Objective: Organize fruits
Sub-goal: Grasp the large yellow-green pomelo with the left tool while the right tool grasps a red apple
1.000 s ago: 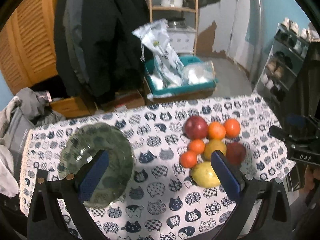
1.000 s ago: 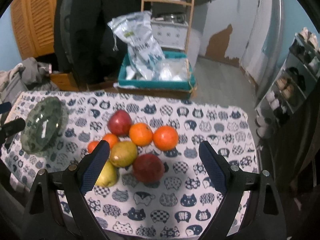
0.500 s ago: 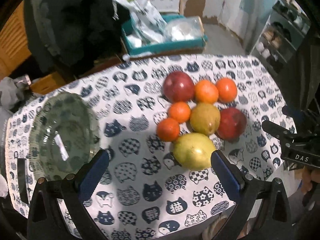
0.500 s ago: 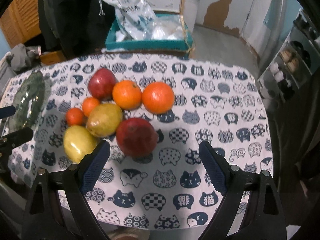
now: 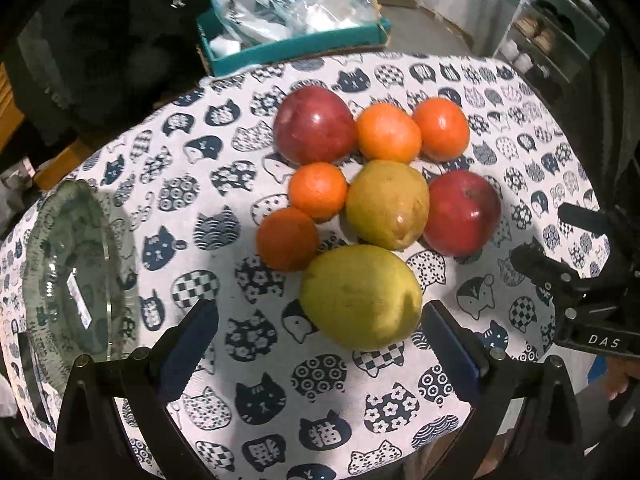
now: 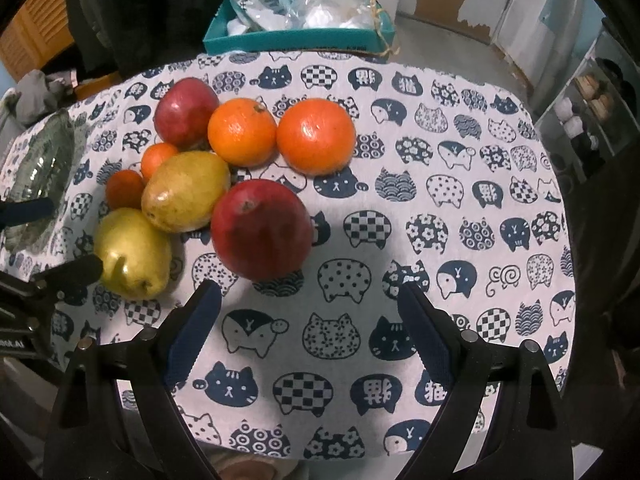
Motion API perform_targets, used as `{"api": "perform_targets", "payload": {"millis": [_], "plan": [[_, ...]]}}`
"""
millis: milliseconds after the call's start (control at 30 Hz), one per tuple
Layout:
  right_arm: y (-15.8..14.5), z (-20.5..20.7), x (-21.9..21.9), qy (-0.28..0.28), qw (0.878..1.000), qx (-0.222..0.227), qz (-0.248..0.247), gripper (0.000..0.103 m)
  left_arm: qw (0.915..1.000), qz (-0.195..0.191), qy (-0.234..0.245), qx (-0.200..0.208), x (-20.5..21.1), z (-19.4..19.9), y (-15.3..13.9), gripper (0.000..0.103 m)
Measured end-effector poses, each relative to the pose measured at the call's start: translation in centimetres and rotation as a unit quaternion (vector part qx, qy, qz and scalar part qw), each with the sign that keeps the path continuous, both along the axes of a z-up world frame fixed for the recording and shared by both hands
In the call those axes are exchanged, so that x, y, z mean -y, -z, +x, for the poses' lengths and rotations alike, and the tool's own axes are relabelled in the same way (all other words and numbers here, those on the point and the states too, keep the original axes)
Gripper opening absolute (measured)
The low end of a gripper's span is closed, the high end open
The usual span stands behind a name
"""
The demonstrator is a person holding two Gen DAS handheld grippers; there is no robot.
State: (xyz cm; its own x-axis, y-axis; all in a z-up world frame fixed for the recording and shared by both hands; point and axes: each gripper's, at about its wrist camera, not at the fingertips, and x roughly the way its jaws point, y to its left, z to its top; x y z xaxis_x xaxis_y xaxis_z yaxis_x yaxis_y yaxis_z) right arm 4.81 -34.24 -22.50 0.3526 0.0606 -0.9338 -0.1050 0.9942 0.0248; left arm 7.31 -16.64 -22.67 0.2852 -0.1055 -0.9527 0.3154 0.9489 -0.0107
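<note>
Tablecloth (image 5: 248, 364) carries our glass bowl (image 5: 76, 280) at left, fruits clustered apart. We judge this the approach: left gripper (image 5: 320, 344) spread wide before the yellow pear (image 5: 360, 296); right gripper (image 6: 310, 328) likewise released near the red apple (image 6: 262, 228).

White letters "DAS" stand on the black body of the right gripper (image 5: 576, 248), seen off to the right of the left gripper's (image 5: 320, 344) fingers.

On the tablecloth (image 6: 440, 200), some cat heads bear Chinese characters; one reads "猫".
</note>
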Motion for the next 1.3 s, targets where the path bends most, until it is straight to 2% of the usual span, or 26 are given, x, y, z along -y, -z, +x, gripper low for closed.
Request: {"api": "perform_targets", "payload": {"millis": [433,633,933,1300], "plan": [[0.6,1.0,0.2,-0.005,1.0,-0.002,0.018,0.089,0.9991,-0.004,0.022,-0.037,1.9,1.0,3.3,0.102],[1.3,1.8,-0.4,-0.016,1.0,-0.007,0.023,0.089,0.9972,-0.034,0.029,-0.06,2.1,1.2,4.2,0.085],[3.3,3.8,-1.6,-0.036,0.999,-0.021,0.025,0.089,0.9976,-0.031,0.02,-0.059,1.2,0.9,3.9,0.084],[6.0,5.9,-3.5,-0.049,0.997,-0.049,0.021,0.088,0.9987,-0.033,0.011,-0.036,-1.2,0.2,2.4,0.084]]}}
